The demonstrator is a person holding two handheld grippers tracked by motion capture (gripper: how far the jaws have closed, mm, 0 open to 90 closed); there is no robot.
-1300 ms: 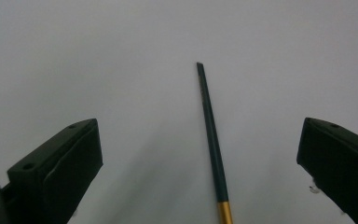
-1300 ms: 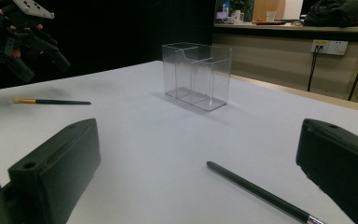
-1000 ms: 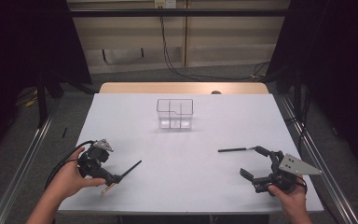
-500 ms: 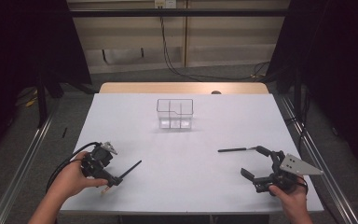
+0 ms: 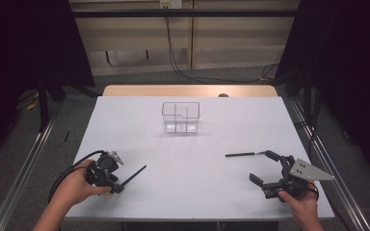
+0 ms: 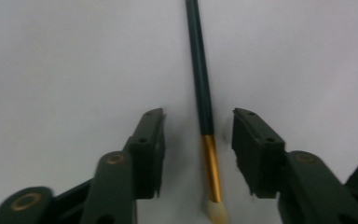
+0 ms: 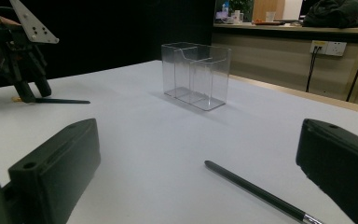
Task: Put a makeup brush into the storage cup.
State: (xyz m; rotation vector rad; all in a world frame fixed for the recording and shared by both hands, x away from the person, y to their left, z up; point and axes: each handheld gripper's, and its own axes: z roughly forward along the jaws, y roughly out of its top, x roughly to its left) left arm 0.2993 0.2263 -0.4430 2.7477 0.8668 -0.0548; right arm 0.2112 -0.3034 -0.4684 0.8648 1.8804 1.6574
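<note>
Left hand-held gripper (image 5: pixel 118 185) is lowered to the white tabletop (image 5: pixel 192 159) with its jaws parted, straddling a makeup brush (image 6: pixel 205 107). In the left gripper view the gold ferrule and dark handle lie between the jaws, with a gap on either side — not yet clamped. The straddle over the ferrule end suggests a pick-up is being prepared near the bristle end; the pale bristle tip is cut off at the bottom edge of that view.

Right hand-held gripper (image 5: pixel 270 169) stands wide open and holds nothing. A second slim dark tool, a pen or brush (image 5: pixel 241 154), lies flat on the tabletop just ahead of its jaws; in the right gripper view its near end runs out of frame, so its type cannot be confirmed.

A clear divided organiser (image 5: pixel 181 117) stands upright toward the far middle of the tabletop, well apart from both tools — by judgement, the likely destination. Its compartments appear empty, though reflections make this uncertain.
</note>
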